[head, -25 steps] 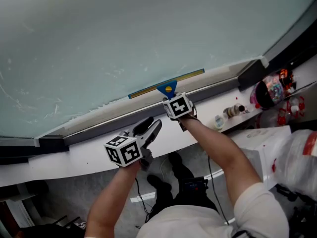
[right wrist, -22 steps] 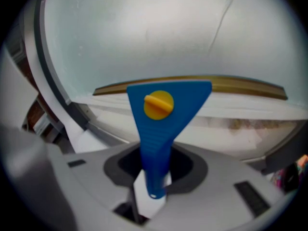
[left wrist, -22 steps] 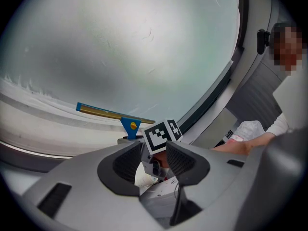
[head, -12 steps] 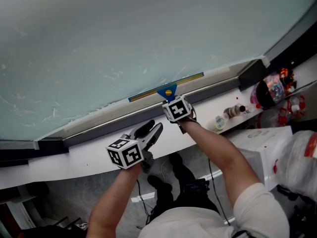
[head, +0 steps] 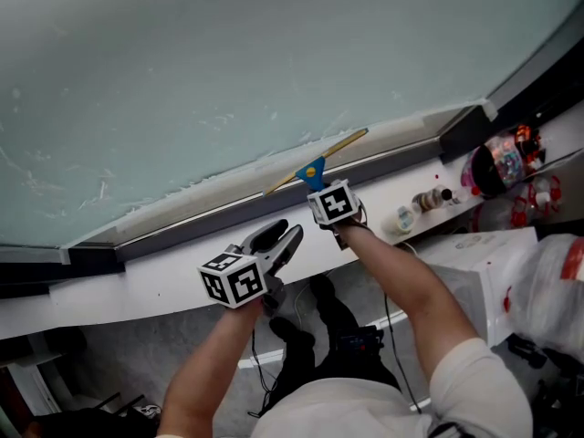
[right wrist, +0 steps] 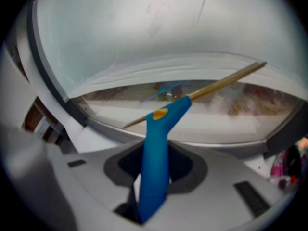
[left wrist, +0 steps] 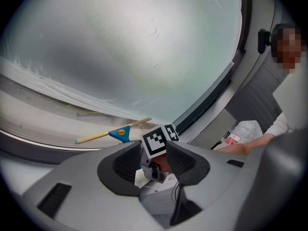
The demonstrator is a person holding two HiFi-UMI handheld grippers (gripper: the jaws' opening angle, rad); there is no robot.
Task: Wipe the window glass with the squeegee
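Observation:
The squeegee (head: 312, 167) has a blue handle (right wrist: 155, 167) and a long tan blade (right wrist: 219, 84). My right gripper (head: 327, 190) is shut on the handle. The blade sits tilted at the bottom edge of the window glass (head: 228, 62), its right end raised; it also shows in the left gripper view as the squeegee (left wrist: 113, 133). My left gripper (head: 274, 243) hovers open over the white sill (head: 146, 286), with nothing between its jaws. Soapy streaks lie along the lower glass.
A dark window frame (head: 182, 231) runs under the glass. Small bottles (head: 429, 201) and a colourful bag (head: 502, 158) sit on the sill at right. White plastic bags (head: 538, 290) lie lower right. A person (left wrist: 288, 57) shows at the right in the left gripper view.
The squeegee blade has gone from lying flat along the glass bottom to tilted, right end up. The right gripper sank slightly. The left gripper has stayed put.

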